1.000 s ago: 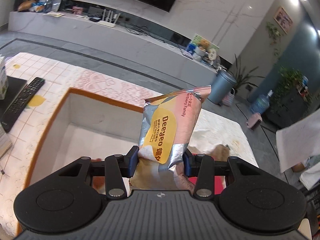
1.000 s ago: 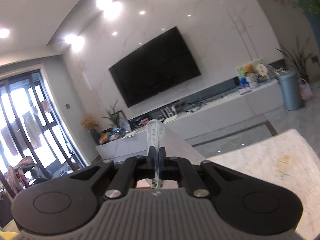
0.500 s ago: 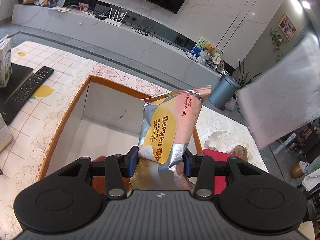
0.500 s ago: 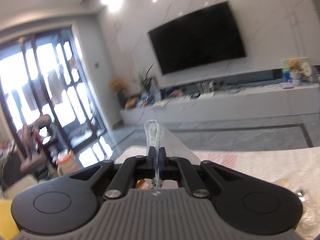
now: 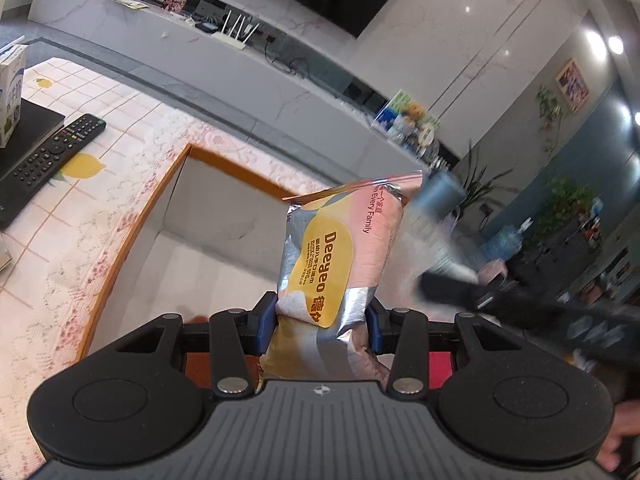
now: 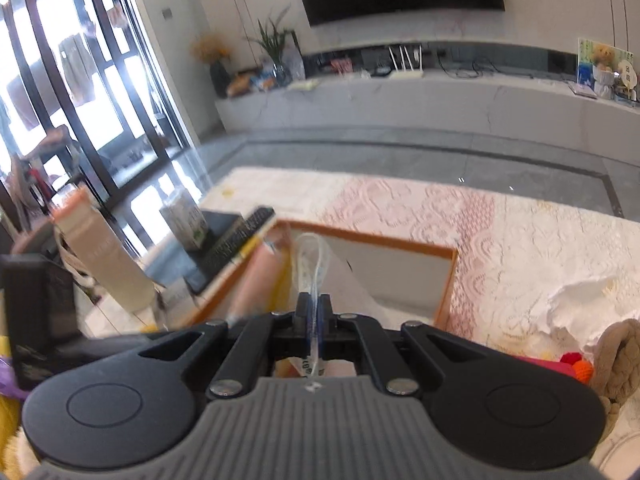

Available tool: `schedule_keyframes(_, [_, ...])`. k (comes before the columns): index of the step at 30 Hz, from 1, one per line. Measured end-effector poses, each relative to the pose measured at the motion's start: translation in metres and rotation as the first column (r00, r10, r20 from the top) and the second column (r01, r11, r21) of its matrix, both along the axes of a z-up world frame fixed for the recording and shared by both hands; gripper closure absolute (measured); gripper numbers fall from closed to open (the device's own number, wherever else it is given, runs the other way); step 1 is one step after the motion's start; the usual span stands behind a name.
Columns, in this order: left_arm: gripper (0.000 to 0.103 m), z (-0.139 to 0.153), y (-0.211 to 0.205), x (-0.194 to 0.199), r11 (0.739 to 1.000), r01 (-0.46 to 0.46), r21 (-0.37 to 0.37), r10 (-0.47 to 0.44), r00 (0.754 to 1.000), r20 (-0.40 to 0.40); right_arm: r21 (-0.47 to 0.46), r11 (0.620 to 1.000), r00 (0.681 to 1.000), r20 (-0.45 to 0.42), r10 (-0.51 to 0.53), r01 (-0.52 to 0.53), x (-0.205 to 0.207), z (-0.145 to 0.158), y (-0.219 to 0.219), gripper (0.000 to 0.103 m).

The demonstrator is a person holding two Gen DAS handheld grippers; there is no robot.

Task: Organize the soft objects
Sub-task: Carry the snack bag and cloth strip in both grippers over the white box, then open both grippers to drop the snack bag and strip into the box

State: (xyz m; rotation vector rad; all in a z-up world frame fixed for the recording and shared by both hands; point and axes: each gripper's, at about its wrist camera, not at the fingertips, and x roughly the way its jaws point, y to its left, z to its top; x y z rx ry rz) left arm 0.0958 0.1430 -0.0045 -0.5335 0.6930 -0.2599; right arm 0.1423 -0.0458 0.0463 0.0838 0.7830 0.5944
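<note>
My left gripper (image 5: 322, 312) is shut on a soft pink, silver and yellow Deeyeo wipes pack (image 5: 340, 248), held upright over a white box with an orange rim (image 5: 160, 200). In the right wrist view my right gripper (image 6: 314, 308) is shut on the thin edge of a clear plastic packet (image 6: 314, 256), whose body hangs hidden below the fingers. It points down at the same box (image 6: 380, 238), with the pink pack (image 6: 256, 280) blurred just to its left. The right gripper also shows as a dark blur at the right of the left wrist view.
A lace tablecloth (image 6: 500, 240) covers the table. Left of the box lie a black remote (image 5: 52, 152) and a milk carton (image 5: 10, 92) on a black slab. To the right are crumpled white tissue (image 6: 580, 304), a beige knitted item (image 6: 616, 356) and something red (image 6: 552, 362).
My right gripper swung from facing the TV wall down toward the table and box, coming in beside the left one. The left gripper sank a little over the box, still gripping the pack.
</note>
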Motion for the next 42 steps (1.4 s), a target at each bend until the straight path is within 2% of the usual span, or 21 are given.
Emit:
schedule_keyframes(3, [0.053,0.006,0.0,0.003,1.0,-0.018,0.006,0.018,0.999,0.043,-0.058,0.998,0.999,-0.035,-0.001,-0.001,0.007,-0.011,0.009,0.103])
schedule_keyframes(5, [0.053,0.007,-0.006,0.007,0.998,-0.025,0.053,0.021,0.997,0.076,-0.129,0.992,0.999,-0.04,0.001,-0.006,0.011,-0.018,0.02,0.103])
schedule_keyframes(7, [0.053,0.007,-0.015,0.011,0.991,-0.034,0.133,0.022,0.995,0.093,-0.211,0.977,0.999,-0.035,0.012,-0.019,0.012,-0.026,0.03,0.103])
schedule_keyframes(9, [0.053,0.005,-0.026,0.015,0.97,-0.051,0.237,0.034,0.997,0.072,-0.279,0.96,0.999,-0.033,0.028,-0.036,0.013,-0.033,0.04,0.103])
schedule_keyframes(11, [0.053,0.001,-0.033,0.017,0.953,-0.064,0.295,0.05,0.997,0.056,-0.306,0.95,0.998,-0.048,0.043,-0.055,0.014,-0.039,0.045,0.103])
schedule_keyframes(19, [0.053,-0.013,-0.03,0.025,0.96,-0.052,0.274,0.067,0.997,-0.048,-0.365,0.928,0.994,-0.096,0.044,-0.076,0.019,-0.063,0.056,0.103])
schedule_keyframes(22, [0.053,-0.017,-0.025,0.027,0.97,-0.052,0.236,0.071,0.995,-0.071,-0.403,0.908,0.991,-0.113,0.072,-0.112,0.014,-0.072,0.065,0.103])
schedule_keyframes(27, [0.053,-0.022,-0.016,0.027,0.976,-0.084,0.2,0.107,0.989,-0.107,-0.493,0.86,0.991,-0.089,0.097,-0.129,0.008,-0.087,0.077,0.102])
schedule_keyframes(30, [0.053,-0.02,-0.017,0.026,0.974,-0.079,0.212,0.102,0.99,-0.101,-0.491,0.861,0.991,-0.076,0.106,-0.13,0.005,-0.087,0.078,0.09])
schedule_keyframes(31, [0.053,-0.02,-0.019,0.025,0.972,-0.077,0.223,0.101,0.99,-0.099,-0.491,0.86,0.99,-0.072,0.118,-0.138,0.003,-0.085,0.079,0.08])
schedule_keyframes(34, [0.053,-0.017,-0.026,0.024,0.964,-0.07,0.256,0.095,0.992,-0.087,-0.577,0.811,0.99,0.022,0.141,-0.102,-0.011,-0.072,0.086,0.023])
schedule_keyframes(36, [0.053,-0.013,-0.03,0.02,0.965,-0.061,0.256,0.083,0.994,-0.074,-0.603,0.792,0.979,0.087,0.182,-0.093,-0.023,-0.06,0.084,0.021])
schedule_keyframes(42, [0.053,-0.003,-0.038,0.01,0.984,-0.008,0.179,0.015,0.999,-0.04,-0.593,0.8,0.975,0.112,0.194,-0.092,-0.037,-0.026,0.068,0.009])
